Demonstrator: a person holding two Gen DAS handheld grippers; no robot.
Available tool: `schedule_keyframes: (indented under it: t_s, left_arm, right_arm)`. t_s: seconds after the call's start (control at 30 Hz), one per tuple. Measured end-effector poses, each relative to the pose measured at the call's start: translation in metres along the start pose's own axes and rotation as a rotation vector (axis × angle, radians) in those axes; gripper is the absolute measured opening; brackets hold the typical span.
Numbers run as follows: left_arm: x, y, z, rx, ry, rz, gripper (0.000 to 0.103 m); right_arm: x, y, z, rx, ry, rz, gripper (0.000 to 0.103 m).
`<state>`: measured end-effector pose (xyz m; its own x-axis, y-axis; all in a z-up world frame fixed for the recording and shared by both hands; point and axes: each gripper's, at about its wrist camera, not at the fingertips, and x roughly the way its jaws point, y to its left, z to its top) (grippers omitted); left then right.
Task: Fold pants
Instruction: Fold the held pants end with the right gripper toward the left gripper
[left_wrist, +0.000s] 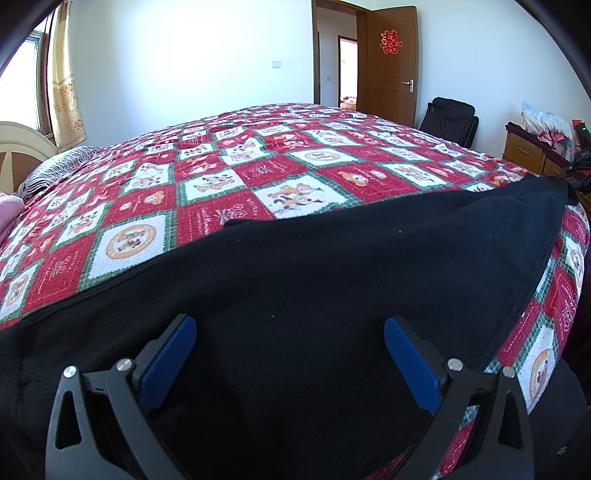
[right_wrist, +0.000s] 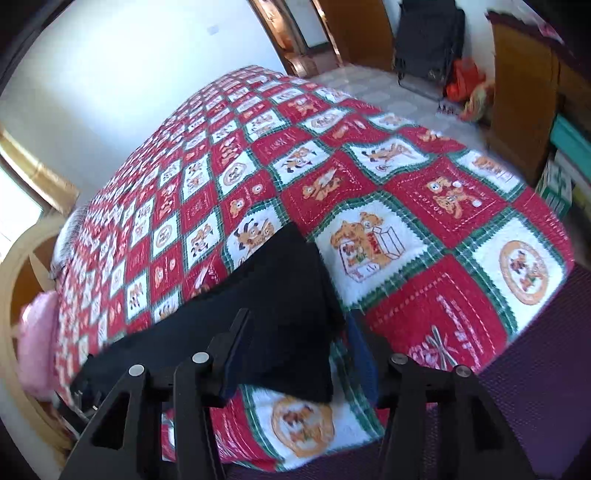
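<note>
The black pants (left_wrist: 332, 266) lie across the near part of the bed on a red, white and green patchwork quilt (left_wrist: 229, 170). My left gripper (left_wrist: 290, 334) is open, its blue pads apart just above the pants' near part, holding nothing. In the right wrist view one end of the pants (right_wrist: 280, 295) runs between the jaws of my right gripper (right_wrist: 299, 332). The jaws stand apart, and the right blue pad is partly hidden by the cloth. The pants' end droops toward the quilt (right_wrist: 406, 177).
The bed's near edge and a dark purple surface (right_wrist: 535, 369) are beside my right gripper. A pink item (right_wrist: 35, 332) and the headboard (right_wrist: 22, 266) are at the left. A wooden cabinet (left_wrist: 528, 151), a black bag (left_wrist: 452, 118) and an open door (left_wrist: 391, 62) stand beyond the bed.
</note>
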<state>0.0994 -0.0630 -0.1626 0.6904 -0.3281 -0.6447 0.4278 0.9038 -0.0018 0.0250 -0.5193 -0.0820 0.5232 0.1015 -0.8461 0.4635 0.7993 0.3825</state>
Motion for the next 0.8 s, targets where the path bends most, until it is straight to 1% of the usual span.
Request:
schedule_keyframes:
  t_s: [0.03, 0.07, 0.1, 0.13, 0.17, 0.2, 0.3, 0.37, 0.4, 0.47, 0.5, 0.53, 0.6, 0.67, 0.7, 0.73, 0.77, 0.8]
  left_arm:
    - [0.0, 0.0, 0.0, 0.0, -0.001, 0.001, 0.103]
    - [0.0, 0.0, 0.0, 0.002, -0.001, 0.003, 0.103]
    - [0.0, -0.001, 0.0, 0.003, -0.002, 0.005, 0.103]
    - [0.0, 0.0, -0.001, 0.004, -0.004, 0.005, 0.103]
    - [0.0, 0.0, -0.001, 0.004, -0.005, 0.005, 0.103]
    - [0.0, 0.0, -0.001, 0.004, -0.005, 0.005, 0.103]
    - [0.0, -0.001, -0.002, 0.003, -0.015, 0.009, 0.103]
    - [0.0, -0.001, -0.003, 0.003, -0.021, 0.01, 0.103]
    - [0.0, 0.0, -0.003, 0.002, -0.023, 0.009, 0.103]
    - [0.0, 0.001, -0.003, 0.003, -0.028, 0.006, 0.103]
    - [0.0, 0.0, -0.004, 0.003, -0.029, 0.005, 0.103]
    - [0.0, 0.0, -0.004, 0.004, -0.03, 0.005, 0.103]
    - [-0.001, 0.0, -0.004, 0.005, -0.03, 0.005, 0.103]
    - [0.0, 0.0, -0.003, 0.005, -0.031, 0.008, 0.103]
    - [0.0, -0.001, -0.003, 0.007, -0.03, 0.012, 0.103]
    - [0.0, -0.001, -0.003, 0.007, -0.028, 0.014, 0.103]
    - [0.0, -0.001, -0.002, 0.007, -0.026, 0.015, 0.103]
    - [0.0, -0.001, -0.003, 0.007, -0.025, 0.015, 0.103]
  right_arm:
    - [0.006, 0.002, 0.003, 0.008, 0.019, -0.02, 0.051]
    - [0.011, 0.004, 0.008, 0.008, 0.03, -0.039, 0.042]
    - [0.014, 0.009, 0.014, -0.007, 0.042, -0.048, 0.016]
    - [0.011, 0.014, 0.022, -0.009, 0.027, -0.046, 0.013]
    - [0.005, 0.021, 0.031, -0.016, -0.007, -0.042, 0.012]
    - [-0.003, 0.029, 0.038, -0.034, -0.043, -0.031, 0.008]
    - [-0.046, 0.074, 0.06, -0.131, -0.219, 0.029, 0.006]
    - [-0.065, 0.093, 0.064, -0.209, -0.308, 0.055, 0.006]
    - [-0.075, 0.1, 0.061, -0.266, -0.372, 0.066, 0.006]
    - [-0.083, 0.094, 0.053, -0.314, -0.448, 0.07, 0.006]
    - [-0.079, 0.083, 0.049, -0.316, -0.45, 0.025, 0.006]
    - [-0.073, 0.073, 0.047, -0.314, -0.409, -0.017, 0.006]
    - [-0.044, 0.034, 0.041, -0.254, -0.213, -0.064, 0.007]
    - [-0.034, 0.007, 0.029, -0.221, -0.172, -0.161, 0.007]
    - [-0.033, -0.009, 0.022, -0.198, -0.156, -0.165, 0.007]
    - [-0.035, -0.02, 0.019, -0.169, -0.154, -0.132, 0.007]
    - [-0.036, -0.031, 0.015, -0.118, -0.151, -0.075, 0.007]
    - [-0.037, -0.037, 0.014, -0.084, -0.151, -0.038, 0.008]
